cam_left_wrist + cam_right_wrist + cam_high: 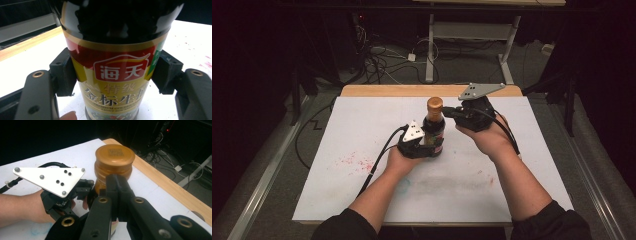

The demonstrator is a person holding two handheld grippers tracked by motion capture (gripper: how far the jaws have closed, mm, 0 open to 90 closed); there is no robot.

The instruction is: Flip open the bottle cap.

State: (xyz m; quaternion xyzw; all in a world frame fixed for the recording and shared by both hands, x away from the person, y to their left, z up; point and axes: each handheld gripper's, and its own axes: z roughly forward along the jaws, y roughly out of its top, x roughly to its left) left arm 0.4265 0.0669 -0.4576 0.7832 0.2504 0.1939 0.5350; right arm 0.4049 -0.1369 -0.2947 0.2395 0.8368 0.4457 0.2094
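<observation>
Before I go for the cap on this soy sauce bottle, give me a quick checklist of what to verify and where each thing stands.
1. Left gripper clamped on the bottle: ok, both pads press the label's sides.
2. Bottle upright on the white table: ok in the high view.
3. Cap still on: ok, the brown cap sits on the neck.
4. Right gripper open to take the cap: not ok, its jaws stand together just below the cap.
5. Right gripper lined up with the cap: ok, it is at the neck, close beside it.
6. Cap tightness: cannot tell.
</observation>
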